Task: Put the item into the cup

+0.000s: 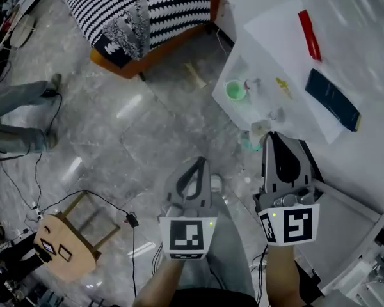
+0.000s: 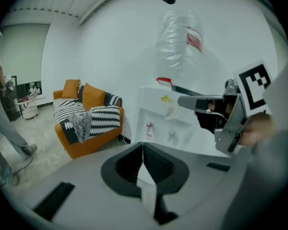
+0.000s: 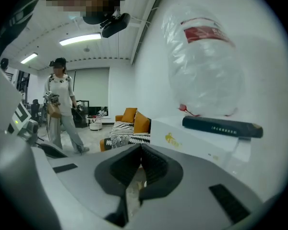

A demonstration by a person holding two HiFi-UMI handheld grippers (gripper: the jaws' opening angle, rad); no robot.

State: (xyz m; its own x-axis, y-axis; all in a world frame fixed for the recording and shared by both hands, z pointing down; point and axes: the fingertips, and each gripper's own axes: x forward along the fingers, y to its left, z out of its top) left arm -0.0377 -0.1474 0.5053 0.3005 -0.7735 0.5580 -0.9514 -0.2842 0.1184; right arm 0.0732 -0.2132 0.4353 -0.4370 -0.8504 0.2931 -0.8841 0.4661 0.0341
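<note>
In the head view a green cup (image 1: pixel 235 91) stands near the left edge of the white table (image 1: pixel 371 152), with a clear cup just to its right. A small yellow item (image 1: pixel 283 86), a red item (image 1: pixel 309 34) and a dark blue case (image 1: pixel 333 99) lie farther in on a white sheet. My left gripper (image 1: pixel 198 163) is held over the floor, short of the table, its jaws together and nothing between them (image 2: pixel 143 150). My right gripper (image 1: pixel 273 137) reaches the table's near edge, also shut and empty (image 3: pixel 141 152). The green cup does not show in either gripper view.
An orange sofa (image 1: pixel 141 18) with striped cushions stands at the back. A wooden stool (image 1: pixel 67 248) and cables lie on the floor at left, beside a person's legs (image 1: pixel 19 117). A large clear plastic bottle (image 3: pixel 206 56) stands behind the case. A person (image 3: pixel 62 109) walks in the background.
</note>
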